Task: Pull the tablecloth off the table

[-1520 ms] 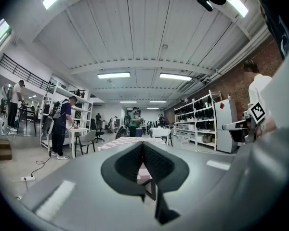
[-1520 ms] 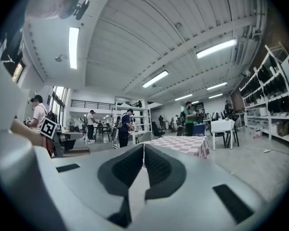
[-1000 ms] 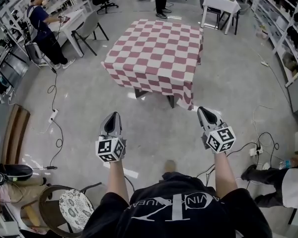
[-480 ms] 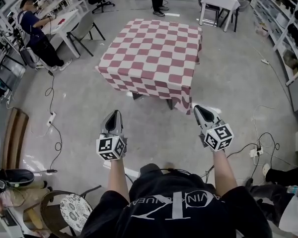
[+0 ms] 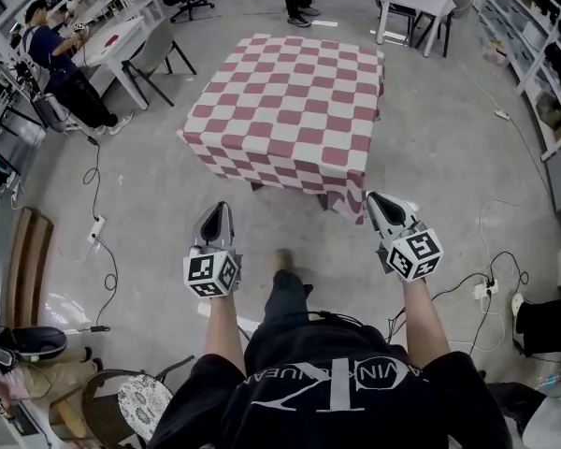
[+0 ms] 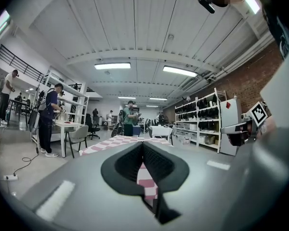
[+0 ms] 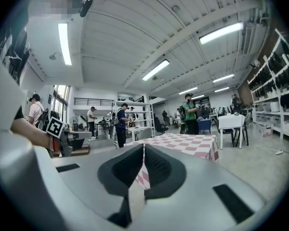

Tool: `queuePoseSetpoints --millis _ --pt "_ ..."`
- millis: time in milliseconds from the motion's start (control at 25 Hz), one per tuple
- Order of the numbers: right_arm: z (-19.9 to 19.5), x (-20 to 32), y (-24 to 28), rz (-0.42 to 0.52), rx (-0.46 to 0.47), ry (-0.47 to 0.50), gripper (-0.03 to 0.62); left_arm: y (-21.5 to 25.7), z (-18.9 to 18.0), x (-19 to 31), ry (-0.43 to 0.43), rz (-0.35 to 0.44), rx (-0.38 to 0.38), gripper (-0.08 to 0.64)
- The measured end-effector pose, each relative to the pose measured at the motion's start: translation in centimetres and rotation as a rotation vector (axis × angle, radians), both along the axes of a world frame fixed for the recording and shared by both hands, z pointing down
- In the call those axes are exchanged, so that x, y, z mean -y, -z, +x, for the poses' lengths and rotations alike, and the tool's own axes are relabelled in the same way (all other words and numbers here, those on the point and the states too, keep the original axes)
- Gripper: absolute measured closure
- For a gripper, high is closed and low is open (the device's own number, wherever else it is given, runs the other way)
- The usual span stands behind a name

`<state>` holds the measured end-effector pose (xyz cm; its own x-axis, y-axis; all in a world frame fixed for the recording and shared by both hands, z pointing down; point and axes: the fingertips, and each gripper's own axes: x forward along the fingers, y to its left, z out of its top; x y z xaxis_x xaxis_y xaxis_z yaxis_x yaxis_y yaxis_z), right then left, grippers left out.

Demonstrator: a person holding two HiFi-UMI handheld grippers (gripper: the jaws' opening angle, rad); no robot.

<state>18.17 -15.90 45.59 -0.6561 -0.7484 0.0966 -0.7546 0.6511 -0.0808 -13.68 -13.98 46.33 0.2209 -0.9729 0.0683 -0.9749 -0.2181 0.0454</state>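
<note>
Closer to the desk (image 5: 325,200) than a second ago, the left tool (image 5: 217,208) and right tool (image 5: 376,199) point level toward it, and the person's leg (image 5: 285,293) now steps forward between them. A red-and-white checked tablecloth (image 5: 290,110) lies spread over the desk, draping its edges. Both tools are clenched with nothing between the jaws. The left is short of the desk's near edge, and the right is before its near right corner, clear of the cloth.
</note>
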Motion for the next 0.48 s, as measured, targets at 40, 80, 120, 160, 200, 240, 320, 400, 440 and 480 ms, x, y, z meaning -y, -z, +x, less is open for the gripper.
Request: queuePoseSetpoints --millis 40,80,120,160,200,240,320,400,440,480 --pt "-0.1 0.8 0.0 -0.001 -0.003 -0.005 0.578 -0.1 -0.2 1.0 -0.001 0.002 -0.003 0.549" --pt "-0.3 1.7 -0.1 -0.003 -0.005 -0.011 0.578 -0.1 -0.5 2.0 -0.003 0.003 -0.004 0.549" --pt "-0.4 2.7 -0.1 -0.006 -0.007 -0.017 0.578 -0.1 -0.7 3.1 -0.005 0.004 -0.003 0.549" --pt "-0.6 3.7 -0.1 -0.009 -0.008 -0.022 0.578 -0.1 -1.0 4.3 -0.008 0.004 -0.002 0.549" --pt "-0.8 4.7 -0.2 -0.015 -0.009 -0.028 0.578 0.0 -1.3 5.4 -0.012 0.003 -0.002 0.549" --pt "-1.1 5.7 -0.2 -0.022 -0.012 -0.034 0.578 0.0 -1.7 6.6 -0.017 0.0 -0.004 0.549" --pt "-1.8 7.8 -0.5 -0.037 -0.015 -0.049 0.578 -0.2 -2.5 9.1 -0.029 -0.011 -0.01 0.549" --pt "-2.7 10.2 -0.8 -0.05 -0.013 -0.064 0.578 -0.5 -3.5 11.7 -0.043 -0.024 -0.007 0.549" --pt "-3.2 11.4 -1.0 -0.056 -0.012 -0.07 0.578 -0.6 -4.0 13.0 -0.05 -0.029 -0.003 0.549" --pt "-3.7 12.4 -1.2 -0.063 -0.011 -0.077 0.578 -0.7 -4.5 14.3 -0.057 -0.034 0.0 0.549"
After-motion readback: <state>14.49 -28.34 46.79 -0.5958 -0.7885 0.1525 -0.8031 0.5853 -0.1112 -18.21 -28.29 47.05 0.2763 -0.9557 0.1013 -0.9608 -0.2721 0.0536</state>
